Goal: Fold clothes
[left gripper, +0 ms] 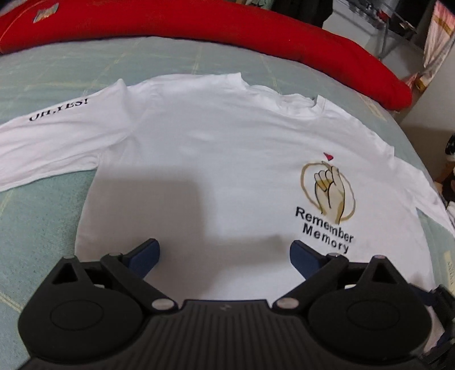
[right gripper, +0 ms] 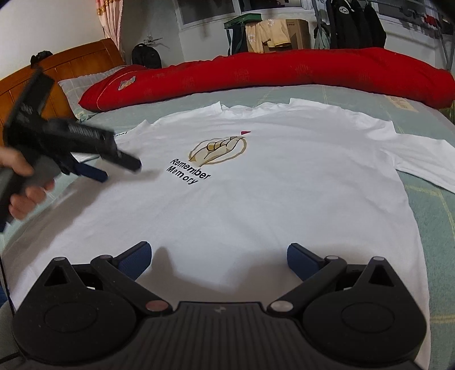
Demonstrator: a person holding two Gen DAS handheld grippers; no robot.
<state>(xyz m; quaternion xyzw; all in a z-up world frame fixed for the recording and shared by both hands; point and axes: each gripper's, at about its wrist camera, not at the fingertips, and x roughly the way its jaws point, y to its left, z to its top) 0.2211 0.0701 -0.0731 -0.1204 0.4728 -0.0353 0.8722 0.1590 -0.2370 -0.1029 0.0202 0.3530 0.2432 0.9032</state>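
A white long-sleeved shirt (left gripper: pixel 204 159) lies flat, front up, on the bed, with a hand print and "Remember Memory" (left gripper: pixel 327 210) on its chest. One sleeve (left gripper: pixel 42 139) reading "OH,YES!" stretches left. My left gripper (left gripper: pixel 224 253) hovers open over the shirt's lower part, nothing between its blue pads. In the right wrist view the same shirt (right gripper: pixel 256 199) fills the middle and my right gripper (right gripper: pixel 219 256) is open above its hem. The left gripper (right gripper: pixel 93 168), held by a hand (right gripper: pixel 20 196), shows blurred at the left, over the shirt's side.
A pale green checked bedspread (left gripper: pixel 37 227) covers the bed. A long red pillow (right gripper: pixel 256 74) lies along the far side. A wooden headboard (right gripper: pixel 71 65) stands at the left. Hanging clothes (right gripper: pixel 355 25) and a cardboard box (right gripper: pixel 295 31) stand beyond the bed.
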